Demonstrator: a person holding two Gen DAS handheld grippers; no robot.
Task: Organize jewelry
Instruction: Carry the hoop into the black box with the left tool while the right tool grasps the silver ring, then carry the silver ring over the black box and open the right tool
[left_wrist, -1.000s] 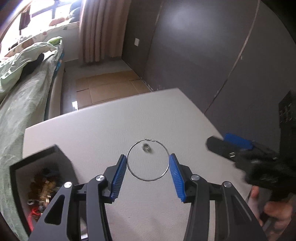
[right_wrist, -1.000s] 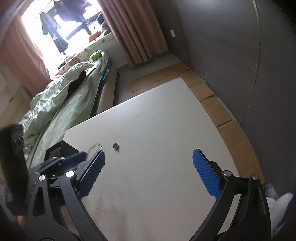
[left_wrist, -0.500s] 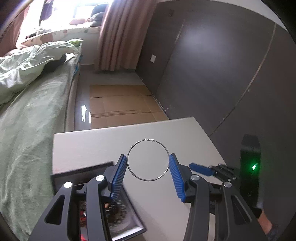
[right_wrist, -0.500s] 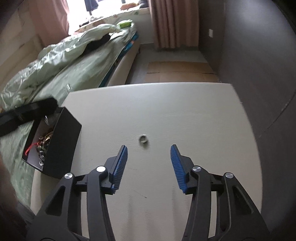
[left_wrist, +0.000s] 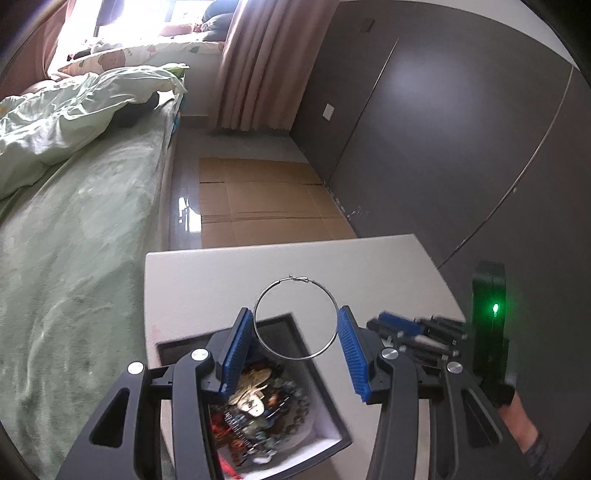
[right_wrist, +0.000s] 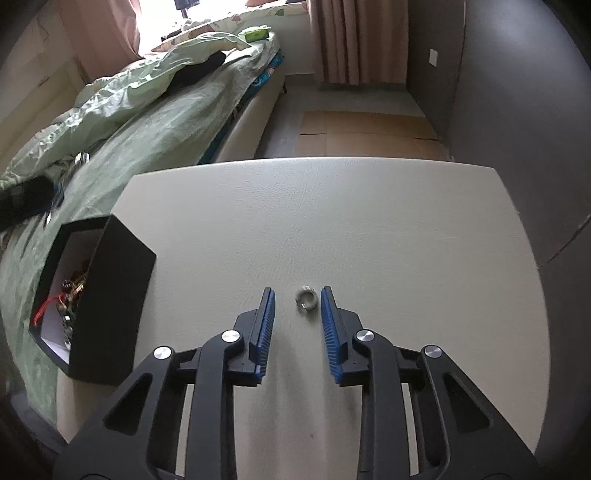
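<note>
**Hoop held over the box, small ring between closing jaws**

The left gripper (left_wrist: 295, 334) grasps a large thin wire hoop (left_wrist: 295, 319), its blue pads pressing the hoop's two sides. The left wrist view shows the hoop hanging above the open black jewelry box (left_wrist: 258, 387), with mixed trinkets visible inside, and the right gripper (left_wrist: 402, 325) off to the side near the table's right edge.

Only the right wrist view shows the small silver ring (right_wrist: 306, 298): it lies on the white table (right_wrist: 332, 221), near the middle of the tabletop, between the right gripper's (right_wrist: 295, 321) pads but not yet touched. Those jaws are closing. The box (right_wrist: 99, 306) stands at the table's left edge there.

A second ago the hoop hung over bare tabletop with the box off to the left, and the right jaws stood wide with the ring well ahead of them.
</note>
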